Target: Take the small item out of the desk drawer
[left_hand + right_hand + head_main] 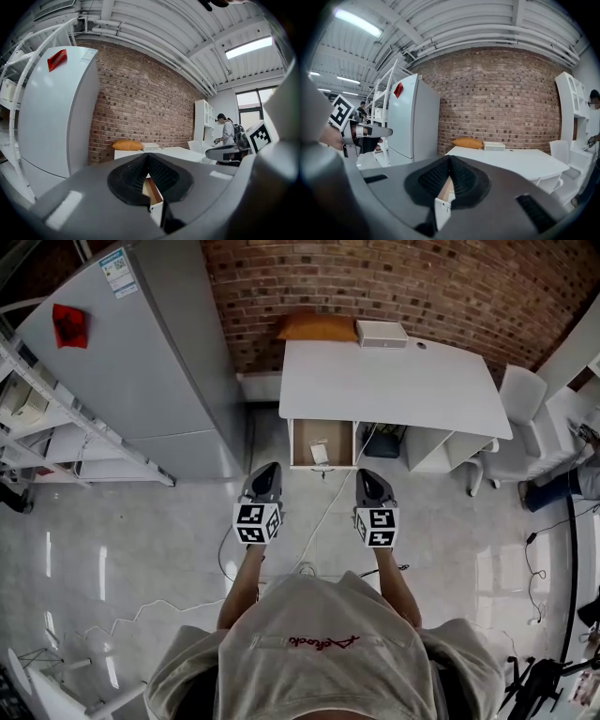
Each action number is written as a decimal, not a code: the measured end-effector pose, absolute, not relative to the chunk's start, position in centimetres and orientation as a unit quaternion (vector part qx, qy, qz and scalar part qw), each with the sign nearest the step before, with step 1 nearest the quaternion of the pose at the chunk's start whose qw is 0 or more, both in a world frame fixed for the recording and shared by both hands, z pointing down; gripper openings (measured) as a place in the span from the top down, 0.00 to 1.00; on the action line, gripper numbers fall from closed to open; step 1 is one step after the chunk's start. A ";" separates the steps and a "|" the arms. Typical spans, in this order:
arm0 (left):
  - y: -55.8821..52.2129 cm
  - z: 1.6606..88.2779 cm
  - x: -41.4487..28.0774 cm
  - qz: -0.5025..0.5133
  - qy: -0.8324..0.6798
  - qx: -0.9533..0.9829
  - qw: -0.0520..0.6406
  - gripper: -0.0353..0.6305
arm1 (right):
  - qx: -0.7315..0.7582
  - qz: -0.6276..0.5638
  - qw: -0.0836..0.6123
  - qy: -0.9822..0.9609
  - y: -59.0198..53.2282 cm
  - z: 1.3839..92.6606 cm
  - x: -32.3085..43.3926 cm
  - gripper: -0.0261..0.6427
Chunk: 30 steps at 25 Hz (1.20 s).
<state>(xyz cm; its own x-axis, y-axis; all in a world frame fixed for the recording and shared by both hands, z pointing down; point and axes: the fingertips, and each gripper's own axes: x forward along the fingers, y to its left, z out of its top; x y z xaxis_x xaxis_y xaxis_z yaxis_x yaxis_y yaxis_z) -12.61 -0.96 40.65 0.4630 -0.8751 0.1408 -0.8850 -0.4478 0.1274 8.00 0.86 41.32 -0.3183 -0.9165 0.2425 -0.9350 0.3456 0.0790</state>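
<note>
Brick wall (394, 287) at 12 o'clock, glossy pale floor (141, 549) in front of it. White desk (394, 385) pushed against that wall at 12 o'clock. Orange cushion (317, 327) and white box (381, 333) side by side on desk's far edge; touching or not, can't tell. Drawer (300, 442) pulled open at desk's left end, toward 6 o'clock. Small item (320, 452), white, lying inside drawer, about mid-width, toward the 6 o'clock end, untouched by either tool. Tall grey fridge (141, 352) at 10 o'clock, just beside desk, red tag (70, 324) on its door. White shelving (37, 427) at 9 o'clock past fridge. White chair (520, 399) at 2 o'clock by desk's right end. Cable (323, 512) trailing over floor from below drawer toward 6 o'clock, between both tools. Left gripper (270, 470) at 11 o'clock, in the air short of drawer front, pointing at 12; jaws clenched together, pads meeting, nothing pinched. Right gripper (367, 474) at 1 o'clock, level with left, near but apart; jaws likewise clenched tight, empty. Open drawer showing low past the closed tips in both gripper views. Another person (228, 131) standing far off at 3 o'clock in left gripper view.
</note>
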 end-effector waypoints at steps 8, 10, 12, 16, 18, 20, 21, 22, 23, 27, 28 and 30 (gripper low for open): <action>-4.0 41.5 -12.5 0.031 -0.511 0.853 0.097 0.94 | 0.575 0.048 0.131 -0.807 -1.4 42.5 8.2 0.94; -4.2 41.5 -12.3 0.031 -0.509 0.855 0.097 0.94 | 0.577 0.050 0.131 -0.805 -1.6 42.7 8.5 0.94; -4.3 41.8 -12.2 0.033 -0.508 0.855 0.099 0.94 | 0.578 0.052 0.132 -0.804 -1.7 42.9 8.7 0.94; -4.5 42.2 -12.3 0.036 -0.510 0.854 0.102 0.94 | 0.577 0.053 0.131 -0.804 -2.0 43.1 8.7 0.94; -4.8 42.2 -12.2 0.036 -0.510 0.854 0.102 0.94 | 0.576 0.054 0.131 -0.805 -2.3 43.1 8.7 0.94; -5.2 42.1 -12.0 0.036 -0.509 0.854 0.101 0.94 | 0.575 0.055 0.131 -0.806 -2.7 43.2 8.7 0.94; -5.5 42.1 -12.0 0.036 -0.510 0.854 0.100 0.94 | 0.574 0.055 0.130 -0.806 -3.0 43.2 8.6 0.94; -5.8 42.1 -12.0 0.036 -0.510 0.854 0.100 0.94 | 0.573 0.055 0.130 -0.807 -3.4 43.3 8.6 0.94; -6.1 42.2 -11.9 0.036 -0.510 0.853 0.101 0.94 | 0.573 0.056 0.130 -0.807 -3.7 43.4 8.5 0.94; -7.7 42.7 -11.2 0.038 -0.509 0.854 0.101 0.94 | 0.571 0.056 0.129 -0.809 -5.2 43.9 8.9 0.94; -8.3 42.8 -10.9 0.039 -0.508 0.855 0.101 0.94 | 0.571 0.056 0.129 -0.809 -5.8 44.0 9.1 0.94; -9.5 42.9 -10.4 0.041 -0.506 0.856 0.103 0.94 | 0.572 0.058 0.130 -0.808 -6.8 44.1 9.5 0.94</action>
<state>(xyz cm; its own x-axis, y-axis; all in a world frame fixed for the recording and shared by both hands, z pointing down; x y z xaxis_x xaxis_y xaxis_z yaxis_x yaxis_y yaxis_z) -10.40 -9.48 42.86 0.4854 -0.8568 0.1737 -0.8736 -0.4677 0.1345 9.49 -6.78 44.11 -0.3119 -0.9088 0.2770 -0.9392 0.3390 0.0549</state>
